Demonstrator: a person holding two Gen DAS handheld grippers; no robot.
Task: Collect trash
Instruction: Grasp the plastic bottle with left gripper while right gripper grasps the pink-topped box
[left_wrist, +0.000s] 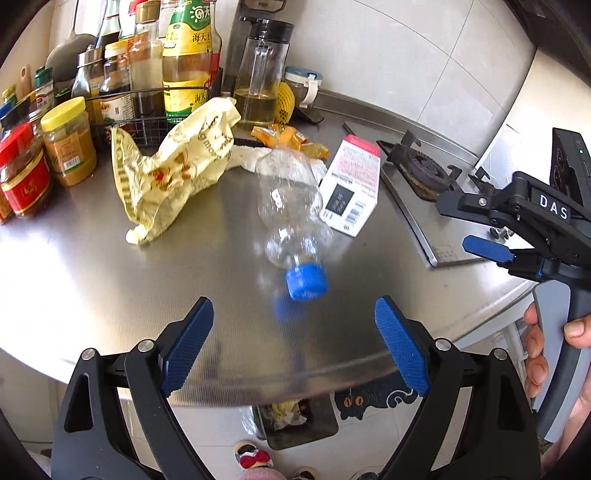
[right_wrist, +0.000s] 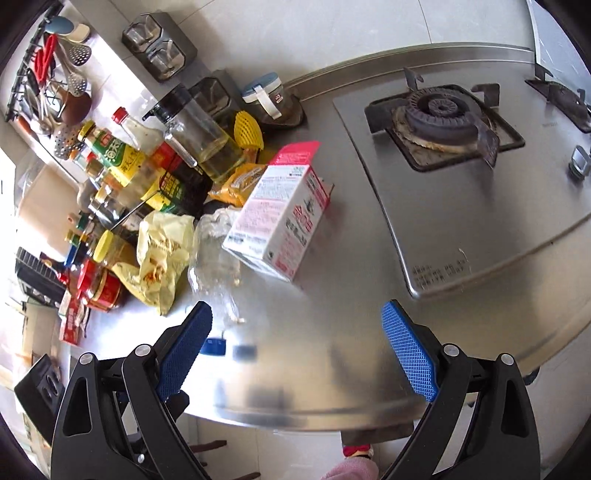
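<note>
Currently both grippers empty, jaws wide: left gripper (left_wrist: 293, 345), right gripper (right_wrist: 297, 349). Crushed clear plastic bottle with blue cap (left_wrist: 293, 221) lies on steel counter (left_wrist: 110, 280), touching pink-and-white carton (left_wrist: 351, 188). Risk: round bottle rolls off the pads toward the counter edge.

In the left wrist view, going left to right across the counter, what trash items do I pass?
Crumpled yellow bag → clear plastic bottle with a blue cap → pink and white carton.
</note>
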